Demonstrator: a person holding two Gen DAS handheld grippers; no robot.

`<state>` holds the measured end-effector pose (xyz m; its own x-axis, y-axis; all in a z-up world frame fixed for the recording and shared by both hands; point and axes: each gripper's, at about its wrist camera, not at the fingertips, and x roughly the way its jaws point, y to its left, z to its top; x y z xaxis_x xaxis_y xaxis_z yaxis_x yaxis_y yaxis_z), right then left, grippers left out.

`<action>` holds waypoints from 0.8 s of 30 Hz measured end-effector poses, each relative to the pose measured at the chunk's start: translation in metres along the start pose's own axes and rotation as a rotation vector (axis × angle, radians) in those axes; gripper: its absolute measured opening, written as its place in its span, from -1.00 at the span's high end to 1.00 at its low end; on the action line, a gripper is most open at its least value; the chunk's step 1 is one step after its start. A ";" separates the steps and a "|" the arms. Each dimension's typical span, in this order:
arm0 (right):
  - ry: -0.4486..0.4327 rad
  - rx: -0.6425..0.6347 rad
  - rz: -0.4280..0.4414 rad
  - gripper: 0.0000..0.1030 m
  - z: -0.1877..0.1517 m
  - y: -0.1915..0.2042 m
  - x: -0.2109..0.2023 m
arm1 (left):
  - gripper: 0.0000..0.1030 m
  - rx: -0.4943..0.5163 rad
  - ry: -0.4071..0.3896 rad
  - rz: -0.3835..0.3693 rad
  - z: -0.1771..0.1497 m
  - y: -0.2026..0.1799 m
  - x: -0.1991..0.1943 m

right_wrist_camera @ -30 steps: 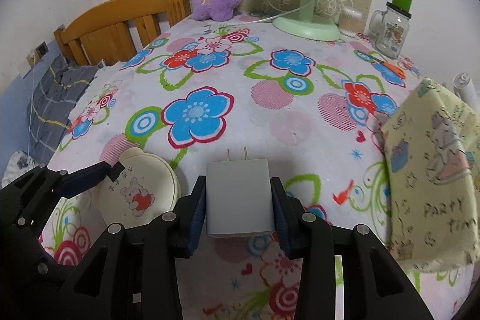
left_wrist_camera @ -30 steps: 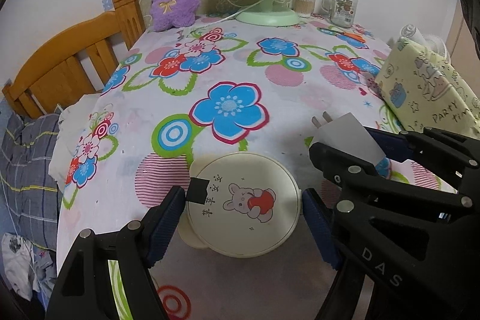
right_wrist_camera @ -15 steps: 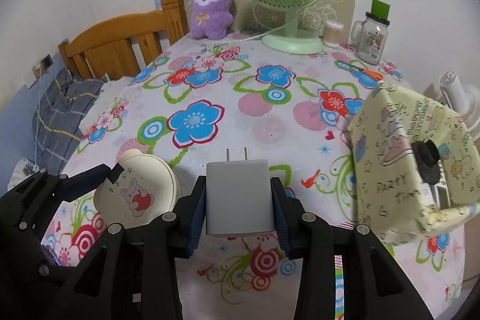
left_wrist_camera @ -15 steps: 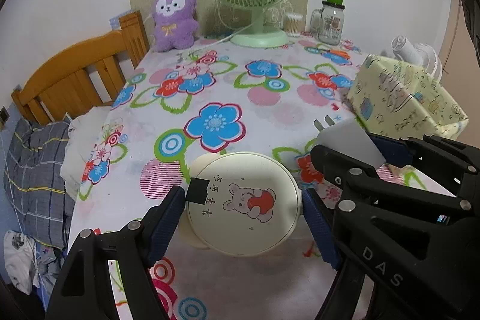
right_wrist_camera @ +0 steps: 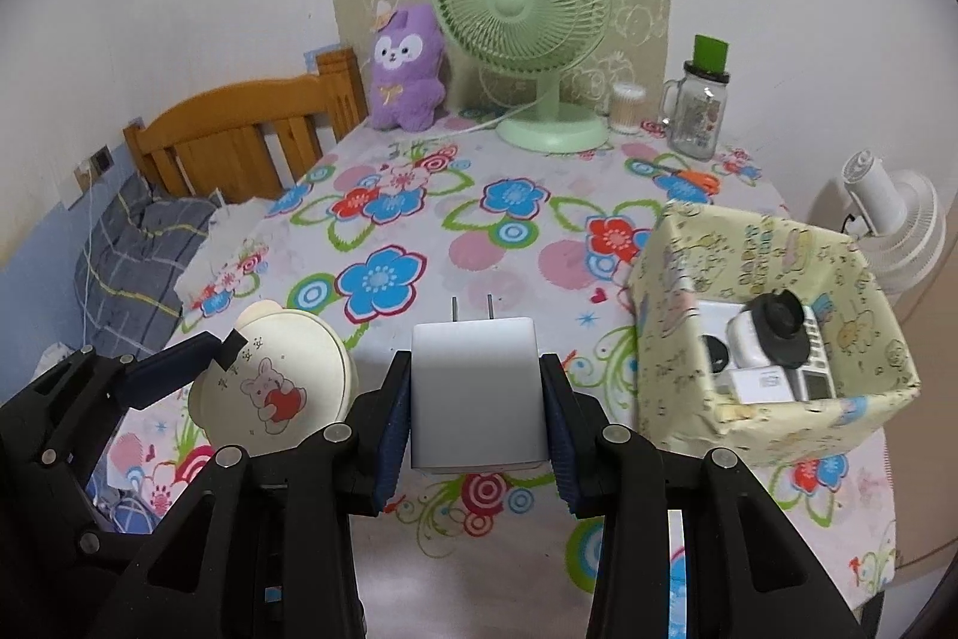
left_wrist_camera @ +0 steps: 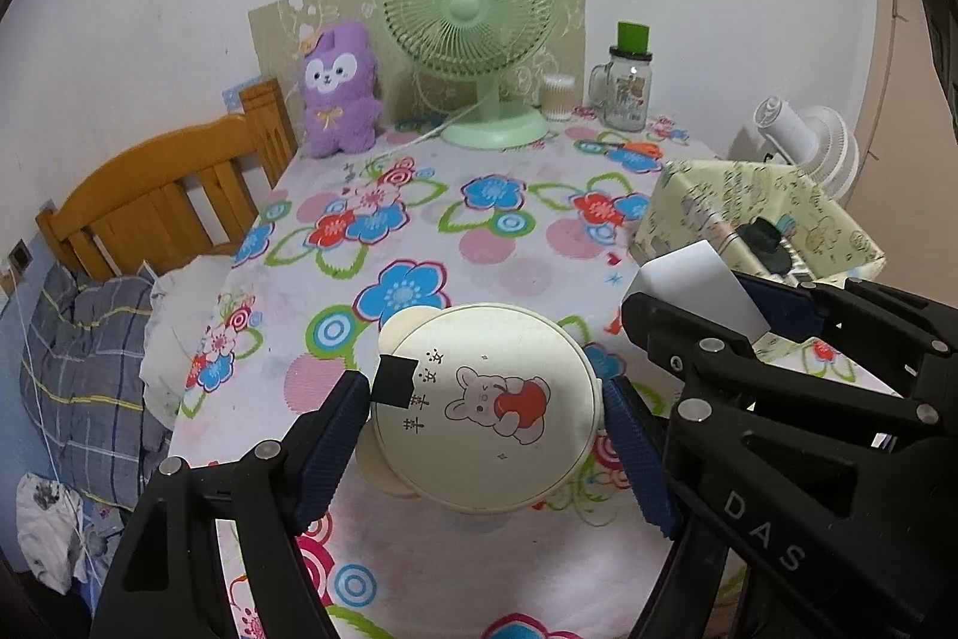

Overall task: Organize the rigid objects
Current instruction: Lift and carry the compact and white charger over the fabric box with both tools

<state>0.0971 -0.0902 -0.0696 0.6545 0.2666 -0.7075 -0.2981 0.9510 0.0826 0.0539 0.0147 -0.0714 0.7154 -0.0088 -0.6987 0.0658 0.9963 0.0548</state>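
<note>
My left gripper [left_wrist_camera: 482, 435] is shut on a round cream box with a bear drawing [left_wrist_camera: 488, 414], held above the flowered tablecloth [left_wrist_camera: 419, 220]. The same cream box [right_wrist_camera: 272, 387] shows at the lower left of the right wrist view. My right gripper [right_wrist_camera: 476, 399] is shut on a white plug charger [right_wrist_camera: 479, 393], prongs pointing away; in the left wrist view the charger [left_wrist_camera: 694, 288] shows at the right. A yellow patterned bin [right_wrist_camera: 772, 333] stands at the table's right, holding a small camera and other white gadgets.
At the table's far end stand a green desk fan [right_wrist_camera: 527, 28], a purple plush toy [right_wrist_camera: 407, 70], a cotton-swab jar [right_wrist_camera: 625, 107] and a glass mug with a green lid [right_wrist_camera: 700, 106]. A wooden headboard [right_wrist_camera: 239, 142] and bedding lie left; a white fan [right_wrist_camera: 898, 220] stands right.
Both grippers rose and pulled back with their objects still held, so more of the table shows. The inside of the yellow bin came into view.
</note>
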 end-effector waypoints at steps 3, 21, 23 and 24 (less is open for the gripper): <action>-0.013 0.007 -0.002 0.16 0.001 -0.006 -0.010 | -0.57 0.005 -0.013 0.000 0.003 -0.007 -0.008; -0.087 0.046 -0.033 0.16 0.010 -0.052 -0.054 | -0.57 0.045 -0.081 -0.026 0.029 -0.055 -0.032; -0.089 0.053 -0.040 0.16 0.011 -0.059 -0.055 | -0.57 0.050 -0.082 -0.032 0.032 -0.061 -0.032; -0.088 0.057 -0.043 0.16 0.012 -0.063 -0.055 | -0.57 0.054 -0.083 -0.034 0.034 -0.064 -0.030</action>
<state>0.0877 -0.1625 -0.0277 0.7248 0.2362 -0.6472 -0.2300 0.9685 0.0957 0.0517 -0.0520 -0.0293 0.7673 -0.0523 -0.6391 0.1269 0.9893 0.0715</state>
